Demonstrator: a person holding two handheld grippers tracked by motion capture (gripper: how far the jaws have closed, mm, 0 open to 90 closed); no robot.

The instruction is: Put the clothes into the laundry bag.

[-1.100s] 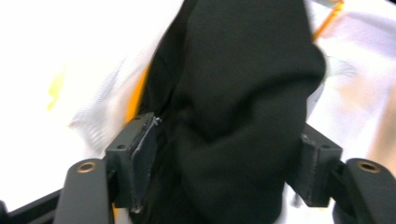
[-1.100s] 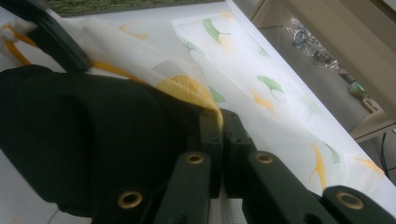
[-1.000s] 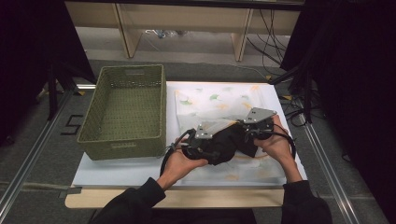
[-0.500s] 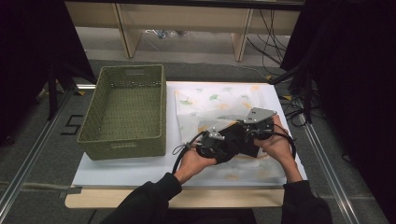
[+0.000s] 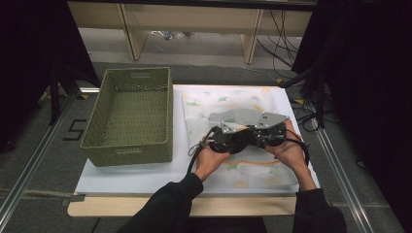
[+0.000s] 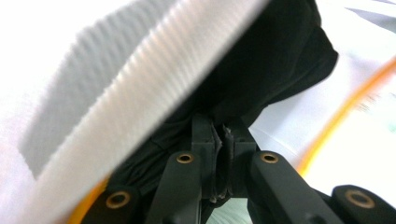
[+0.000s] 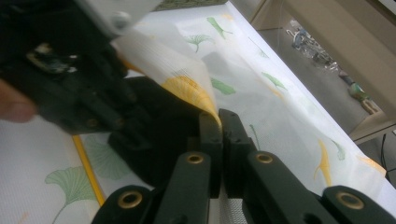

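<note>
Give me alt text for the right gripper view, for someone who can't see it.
The right gripper has its black jaws shut on an edge of a white cloth printed with green and yellow ginkgo leaves, lifting a fold of it off the table. The left gripper is close on the left, above something black.

Both forearms wear black long sleeves (image 5: 167, 204) – the hands are bare. Each hand-held gripper is matt black, topped by a grey three-cornered plate (image 5: 269, 120) with small screws. A black cable (image 5: 194, 156) loops from the left gripper (image 5: 232, 139). In the gripper views the black jaws show brass-coloured pivot rivets (image 7: 194, 158) – ringed, round
</note>
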